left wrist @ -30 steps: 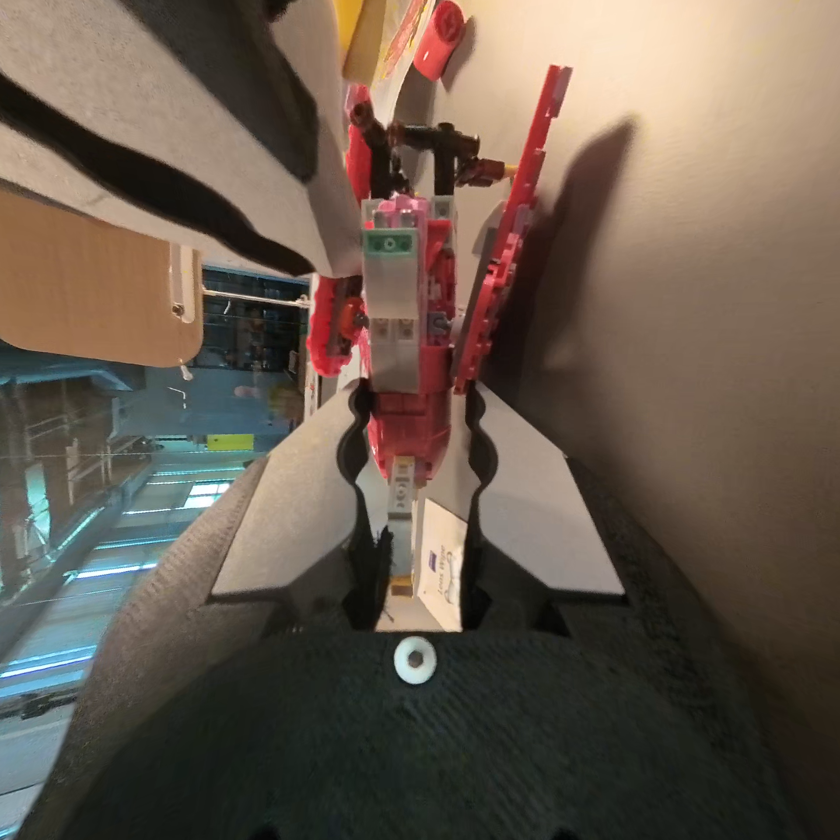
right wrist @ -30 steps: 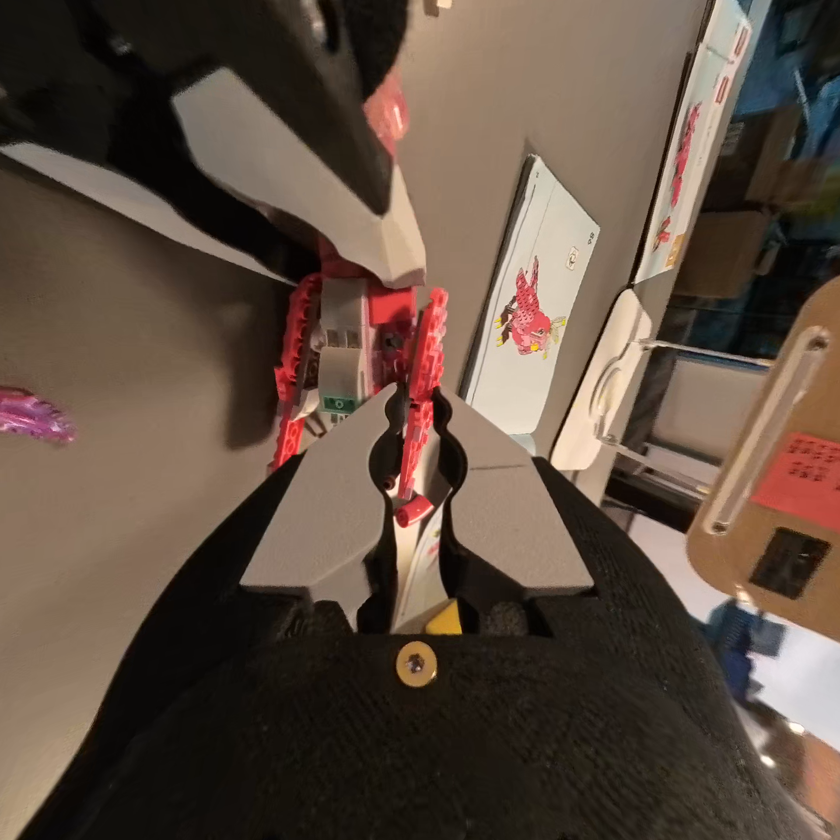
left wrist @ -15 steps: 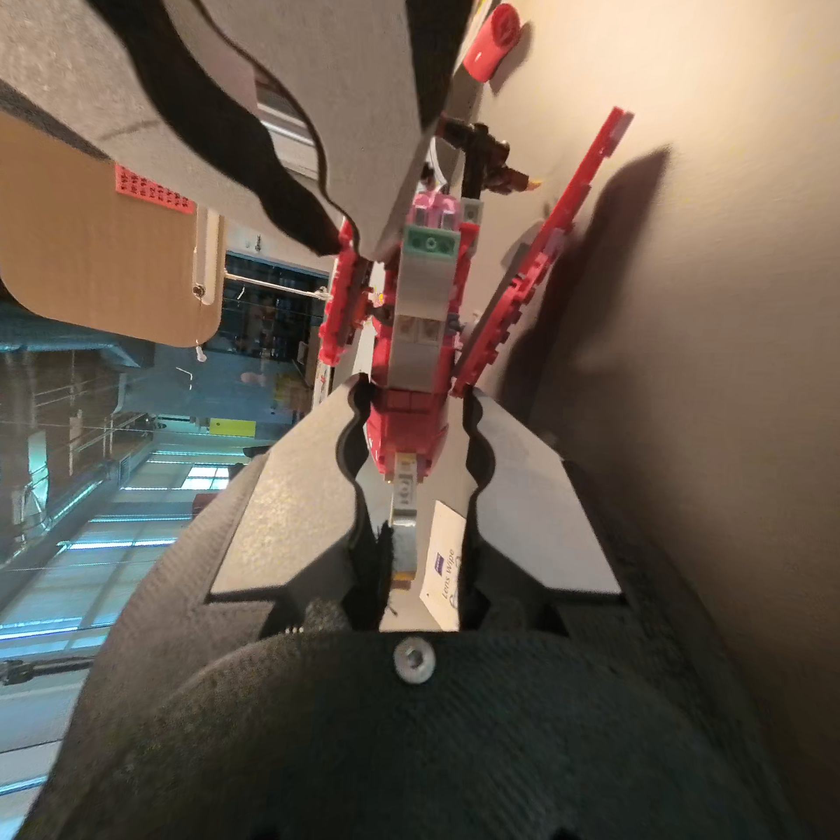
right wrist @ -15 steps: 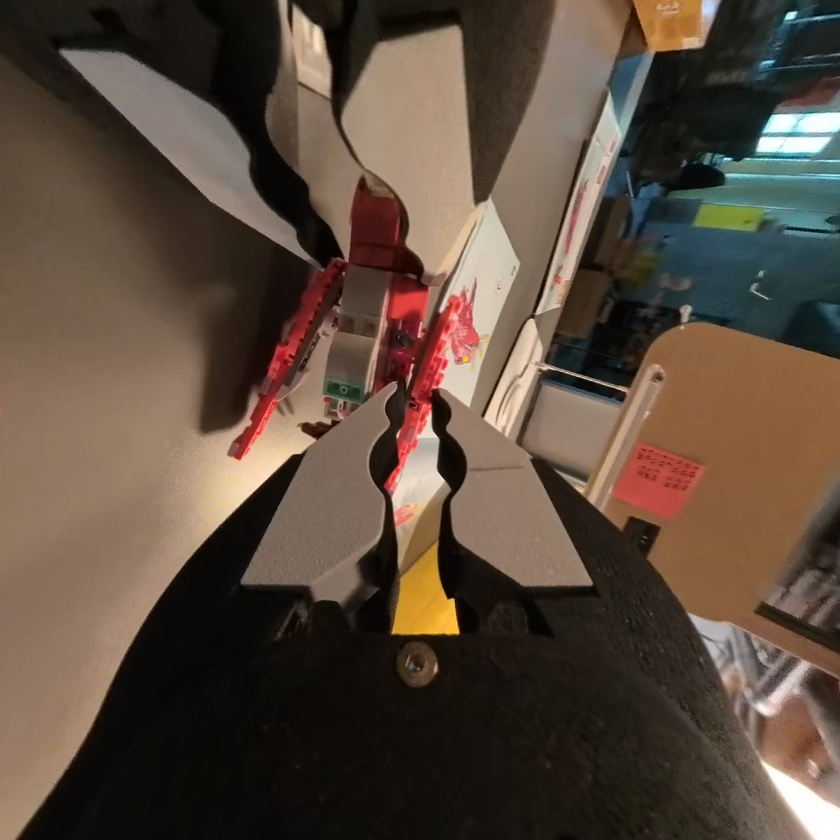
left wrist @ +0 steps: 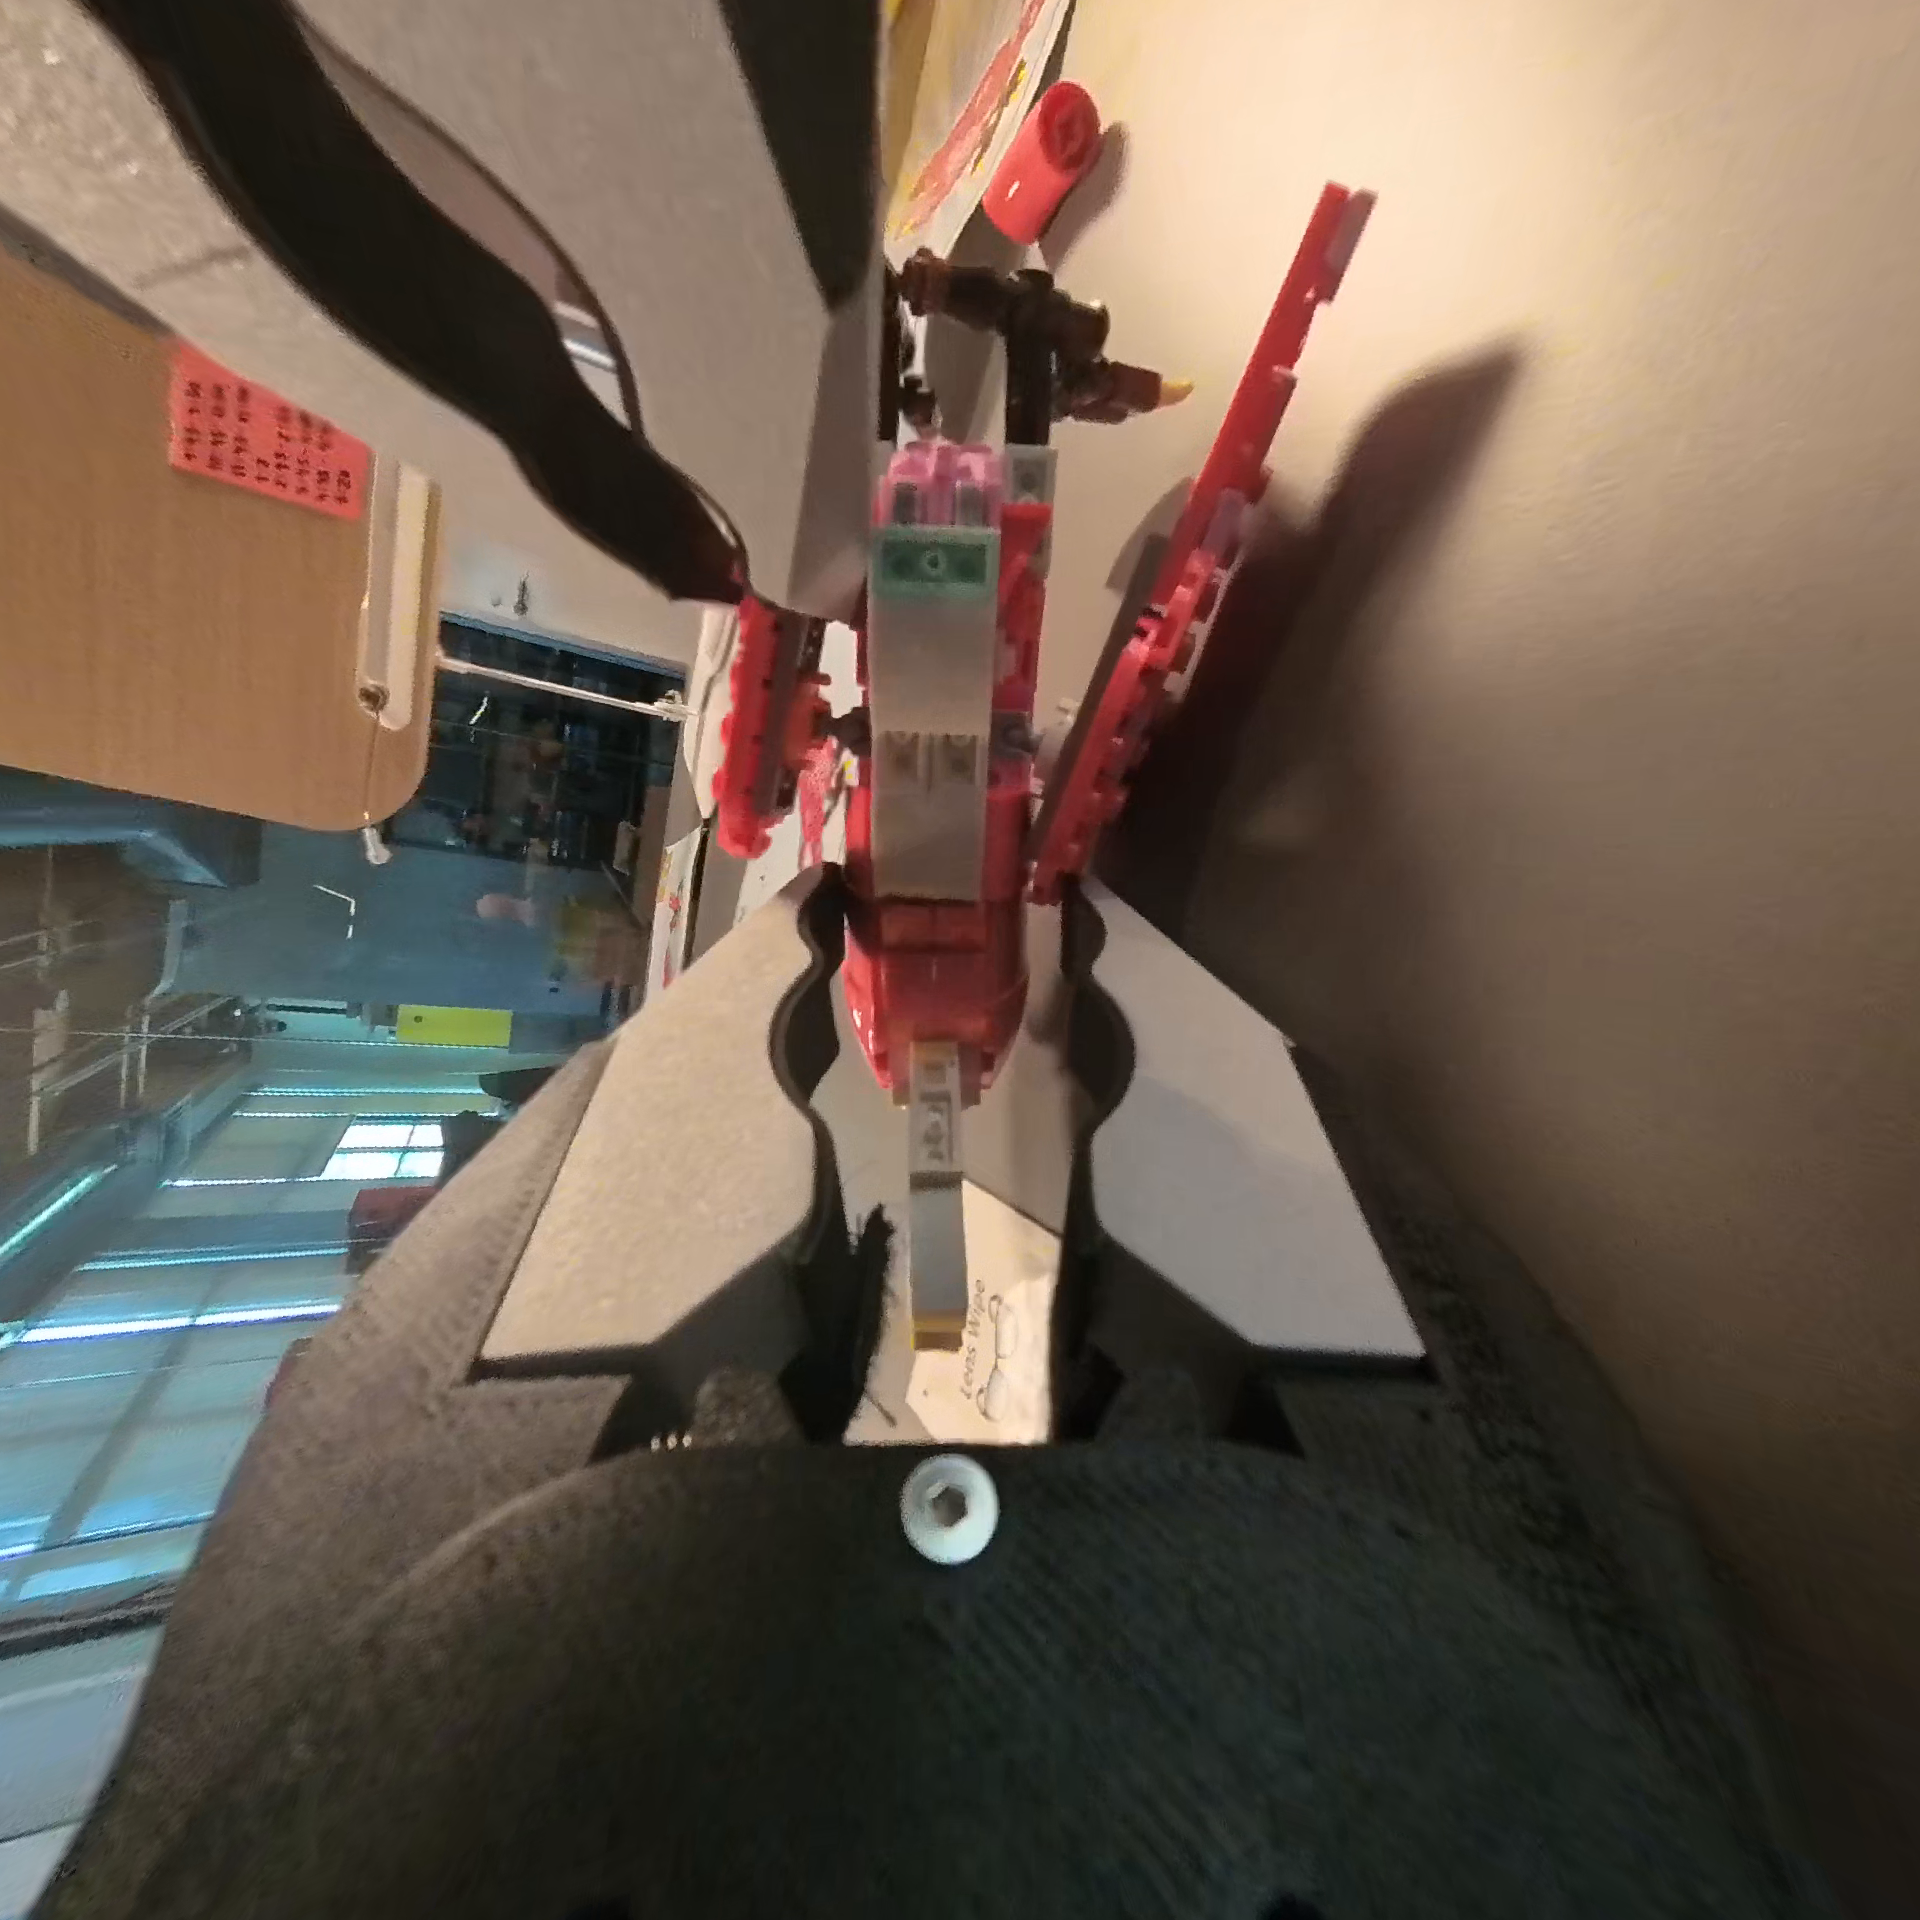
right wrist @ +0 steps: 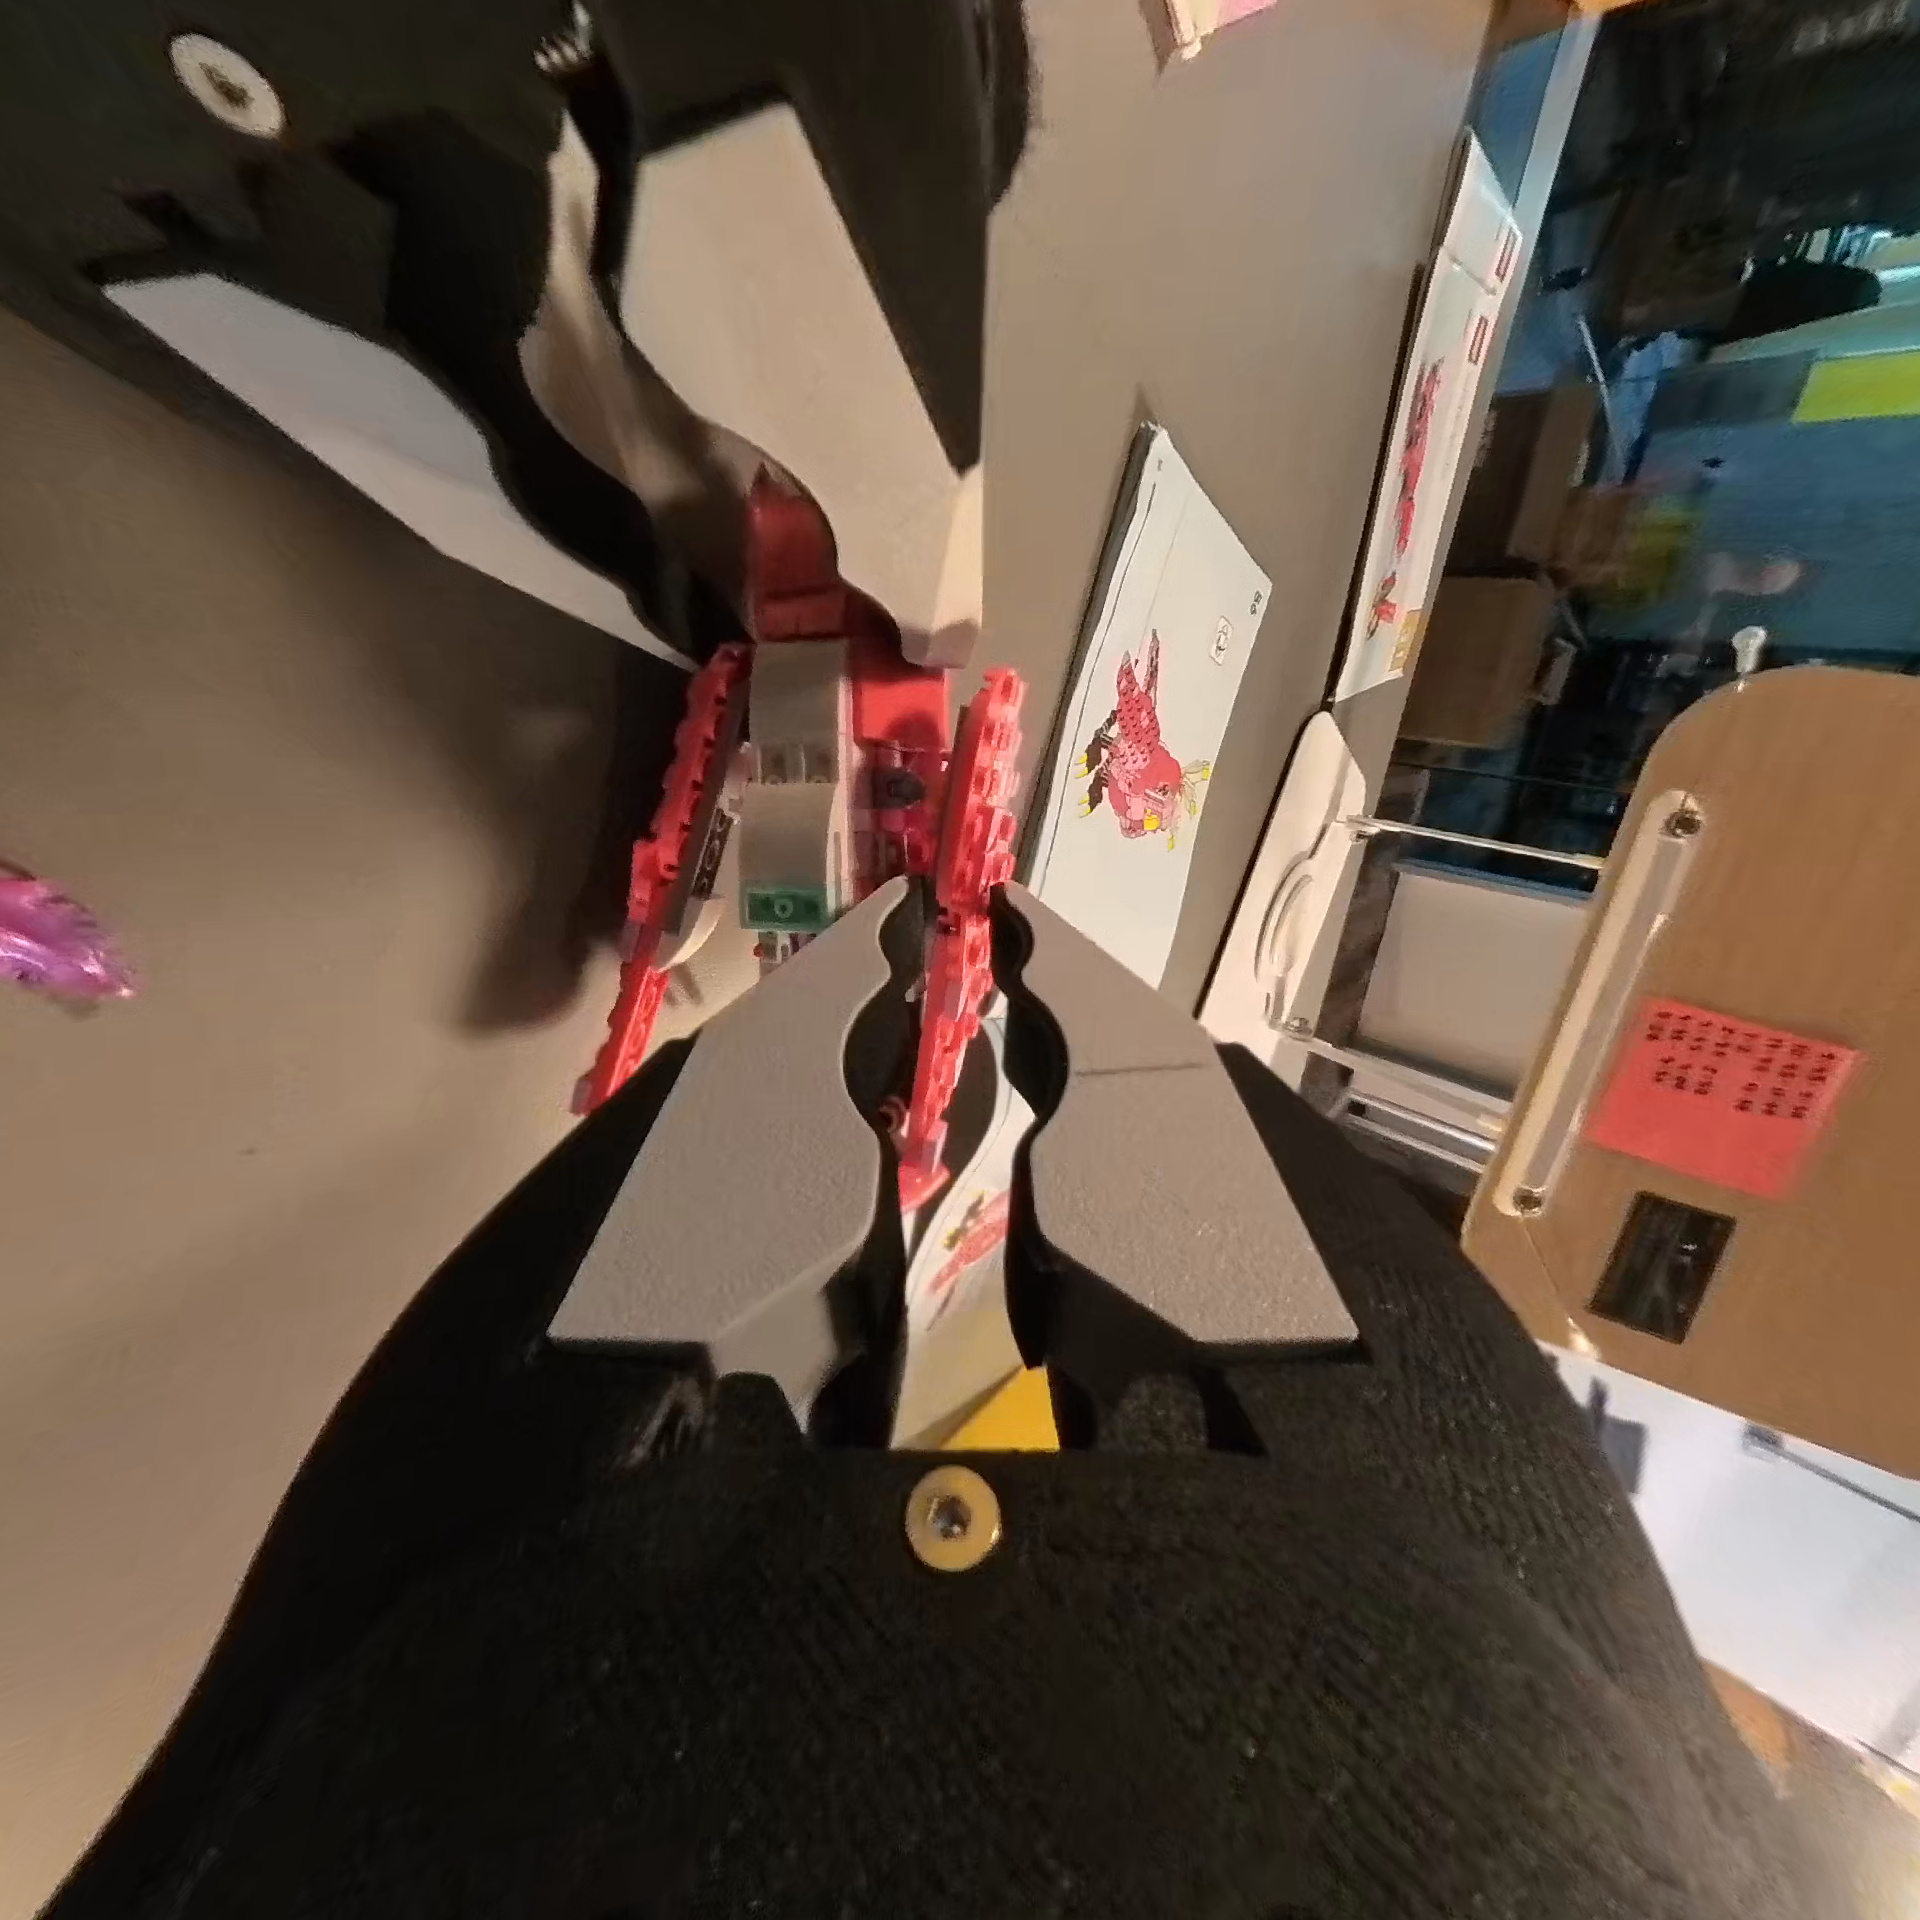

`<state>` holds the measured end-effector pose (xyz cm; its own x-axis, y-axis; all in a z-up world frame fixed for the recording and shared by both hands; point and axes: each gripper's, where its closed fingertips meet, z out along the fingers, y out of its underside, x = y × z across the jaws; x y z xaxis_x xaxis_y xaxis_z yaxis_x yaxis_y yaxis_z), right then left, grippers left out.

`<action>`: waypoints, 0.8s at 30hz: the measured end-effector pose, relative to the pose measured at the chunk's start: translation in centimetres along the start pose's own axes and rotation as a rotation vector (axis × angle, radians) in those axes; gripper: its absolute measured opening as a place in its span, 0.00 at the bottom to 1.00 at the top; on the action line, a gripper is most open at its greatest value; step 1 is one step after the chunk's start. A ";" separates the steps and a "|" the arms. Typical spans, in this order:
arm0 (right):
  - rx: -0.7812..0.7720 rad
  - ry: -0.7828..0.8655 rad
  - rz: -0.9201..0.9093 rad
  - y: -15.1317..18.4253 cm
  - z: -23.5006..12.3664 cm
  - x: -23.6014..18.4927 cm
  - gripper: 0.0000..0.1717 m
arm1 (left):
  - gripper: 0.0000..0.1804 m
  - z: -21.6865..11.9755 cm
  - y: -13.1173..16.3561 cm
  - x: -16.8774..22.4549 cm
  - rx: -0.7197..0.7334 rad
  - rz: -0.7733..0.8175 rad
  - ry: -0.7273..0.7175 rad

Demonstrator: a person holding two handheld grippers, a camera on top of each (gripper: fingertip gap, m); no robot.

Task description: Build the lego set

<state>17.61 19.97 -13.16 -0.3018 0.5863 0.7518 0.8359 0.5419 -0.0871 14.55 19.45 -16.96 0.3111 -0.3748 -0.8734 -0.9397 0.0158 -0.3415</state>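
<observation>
A red and grey brick-built bird model is held between both grippers above a grey table. My left gripper is shut on the model's red head end, its pads pressed on both sides. The model's red wings spread out to either side, and dark legs stick out at the far end. My right gripper is shut on one red wing of the model. The left gripper's fingers show at the top of the right wrist view, clamped on the red head.
A red cylinder piece lies on the table beyond the model. Instruction booklets with a bird picture lie on the table to the right. A pink shiny wrapper lies at the left. A wooden board stands at the right edge. Some 6 centimetres of space lies between my two pairs of fingers. Both grippers' tips are roughly 12 centimetres from the pink shiny wrapper.
Both grippers have kept their hold while the model tilted and swung; the views rotated a little. The wing stays in the right gripper's pads, the head in the left's.
</observation>
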 end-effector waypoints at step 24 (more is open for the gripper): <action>0.061 -0.071 0.047 0.2 -0.5 -0.2 0.07 | 0.23 0.2 -0.4 -0.6 0.006 0.062 -0.065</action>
<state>18.00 19.67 -13.01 -0.2969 0.6518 0.6979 0.8210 0.5474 -0.1620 14.74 19.86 -16.38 0.2610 -0.3119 -0.9136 -0.9567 0.0430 -0.2880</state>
